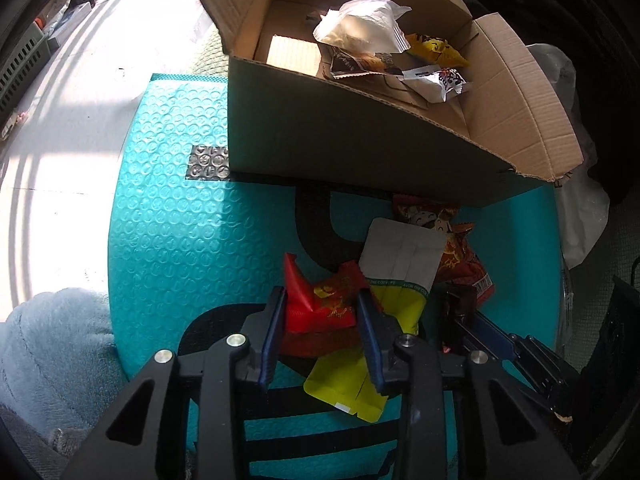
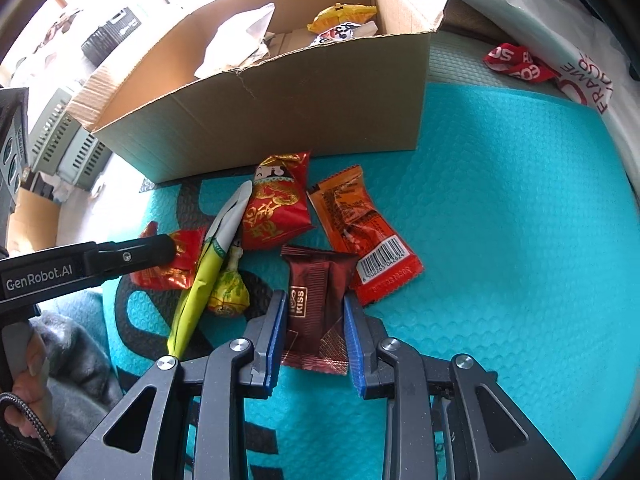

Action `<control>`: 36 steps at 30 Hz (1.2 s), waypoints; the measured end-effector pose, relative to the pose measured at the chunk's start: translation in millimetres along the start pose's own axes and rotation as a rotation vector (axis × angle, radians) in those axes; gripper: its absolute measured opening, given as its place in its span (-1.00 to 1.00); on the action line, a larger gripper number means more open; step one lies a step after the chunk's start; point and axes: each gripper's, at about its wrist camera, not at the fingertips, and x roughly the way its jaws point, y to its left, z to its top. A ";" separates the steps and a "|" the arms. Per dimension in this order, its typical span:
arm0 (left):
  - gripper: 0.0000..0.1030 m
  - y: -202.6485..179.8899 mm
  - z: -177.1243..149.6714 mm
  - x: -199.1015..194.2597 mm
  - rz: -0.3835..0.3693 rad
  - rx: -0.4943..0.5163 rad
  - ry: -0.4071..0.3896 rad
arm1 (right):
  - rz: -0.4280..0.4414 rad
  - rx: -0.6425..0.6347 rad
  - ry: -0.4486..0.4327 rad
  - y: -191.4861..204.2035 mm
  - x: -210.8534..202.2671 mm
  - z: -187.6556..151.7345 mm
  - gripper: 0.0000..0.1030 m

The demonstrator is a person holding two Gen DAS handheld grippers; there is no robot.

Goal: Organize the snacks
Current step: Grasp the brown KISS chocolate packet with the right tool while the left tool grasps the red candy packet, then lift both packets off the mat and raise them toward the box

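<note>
- The right gripper (image 2: 314,330) has its fingers around the brown KISS pack (image 2: 316,308), well in front of the cardboard box (image 2: 280,108); the slick wrapper may slip out.
- The left gripper (image 1: 320,320) squeezes a small red pack (image 1: 324,304); the yellow-green pouch (image 1: 396,304) touching it may drag along.
- The other packs sit just before the box; a bump could scatter them.
</note>
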 end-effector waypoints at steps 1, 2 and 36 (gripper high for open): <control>-0.33 -1.9 -1.0 -0.8 0.002 0.009 0.005 | 0.000 0.000 0.000 -0.6 -1.1 -1.0 -0.47; -0.33 -4.3 -3.3 -1.1 0.001 0.021 0.016 | 0.001 -0.001 -0.001 -0.9 -2.3 -2.1 -0.47; -0.15 -60.8 5.4 36.8 0.009 0.778 0.243 | 0.019 -0.034 0.000 -0.5 -13.0 -9.3 -0.47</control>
